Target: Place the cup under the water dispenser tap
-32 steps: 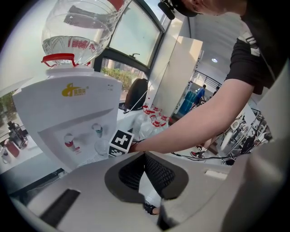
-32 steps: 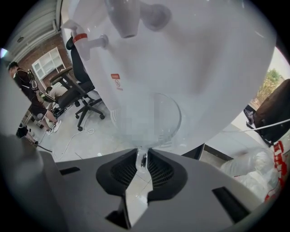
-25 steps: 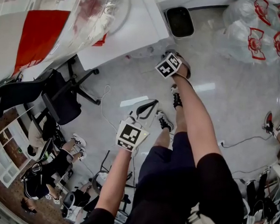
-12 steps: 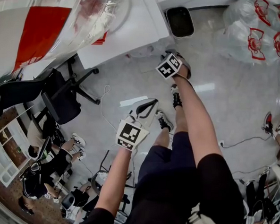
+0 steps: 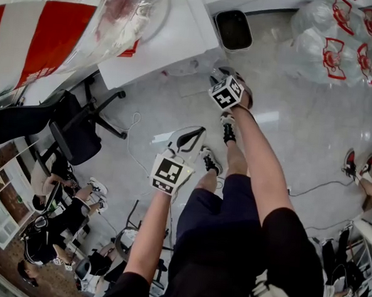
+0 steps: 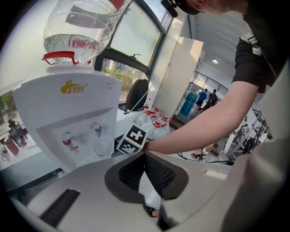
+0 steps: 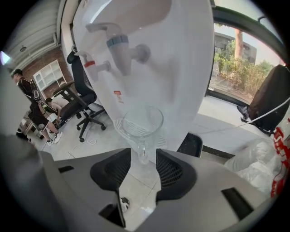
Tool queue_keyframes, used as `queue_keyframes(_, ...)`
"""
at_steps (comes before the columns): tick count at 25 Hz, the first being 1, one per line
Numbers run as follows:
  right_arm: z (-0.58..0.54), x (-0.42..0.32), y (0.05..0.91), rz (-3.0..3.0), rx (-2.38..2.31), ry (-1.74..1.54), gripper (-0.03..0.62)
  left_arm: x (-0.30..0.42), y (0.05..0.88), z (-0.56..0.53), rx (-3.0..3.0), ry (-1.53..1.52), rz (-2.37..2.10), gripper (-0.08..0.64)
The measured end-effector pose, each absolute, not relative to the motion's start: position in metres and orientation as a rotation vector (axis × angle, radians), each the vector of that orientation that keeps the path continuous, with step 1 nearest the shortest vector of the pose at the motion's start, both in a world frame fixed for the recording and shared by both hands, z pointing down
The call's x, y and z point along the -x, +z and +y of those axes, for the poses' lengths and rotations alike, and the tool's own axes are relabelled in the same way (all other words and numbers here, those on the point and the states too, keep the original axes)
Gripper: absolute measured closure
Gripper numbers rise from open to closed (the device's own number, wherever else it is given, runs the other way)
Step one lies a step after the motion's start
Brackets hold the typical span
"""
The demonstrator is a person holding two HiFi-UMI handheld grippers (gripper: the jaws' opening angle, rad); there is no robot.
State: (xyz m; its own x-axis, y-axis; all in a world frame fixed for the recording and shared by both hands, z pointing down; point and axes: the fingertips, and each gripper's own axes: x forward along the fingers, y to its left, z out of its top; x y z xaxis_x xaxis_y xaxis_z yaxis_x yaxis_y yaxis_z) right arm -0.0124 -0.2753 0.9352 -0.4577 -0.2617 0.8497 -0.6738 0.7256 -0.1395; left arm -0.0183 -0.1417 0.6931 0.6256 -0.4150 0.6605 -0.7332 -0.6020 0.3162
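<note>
Right claw (image 7: 143, 158) first: jaws are opening rn, pads apart. The cup's stem sits in the gap btw the tips w/ a sliver of space each side, so nothing's being squeezed. Left claw (image 6: 145, 156) is closed up, tips meeting, nothing btw them, back from the dispenser (image 6: 68, 113) and pointed at it. Counts: 2 claws, 1 cup (image 7: 142, 121), 1 dispenser, 2 taps, 1 big water bottle (image 6: 81, 31) upside down on top. Taps are stubby plastic ones, blue tap (image 7: 118, 43) and red tap (image 7: 93, 65), side by side in the recessed front. Dispenser body is smooth glossy white plastic, boxy w/ rounded edges, yellow logo on the front in the left gripper view. Bottle is clear plastic w/ water in it, red collar at the neck. Cup is clear glass, goblet type: wide round bowl, short thin stem, looks empty afaict. It's standing upright on the slotted white drip tray (image 7: 118, 126), right below the blue tap. Claw pads are dark w/ a fine crosshatch texture, set in matte grey plastic shells. Left gripper view also shows the b/w marker cube (image 6: 133, 138) on the right claw, just beside the cup. 1 black office chair (image 7: 84, 97) on castors off past the dispenser.
</note>
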Motion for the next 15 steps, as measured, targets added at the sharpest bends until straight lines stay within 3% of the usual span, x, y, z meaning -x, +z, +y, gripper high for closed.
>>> queue_keyframes(5, -0.257, -0.007, 0.905, -2.074, -0.732, 0.571, 0.43, 0.01, 0.674, -0.148, -2.311, 0.68, -0.917, 0.56)
queue_keyframes(11, -0.21, -0.043, 0.867, -2.06, -0.835, 0.588, 0.586, 0.017, 0.652, -0.138, -2.33, 0.645, -0.939, 0.56)
queue_keyframes(15, -0.17, -0.043, 0.846, -2.05, -0.768, 0.672, 0.597, 0.037, 0.638, -0.128, -2.299, 0.611, -0.982, 0.56)
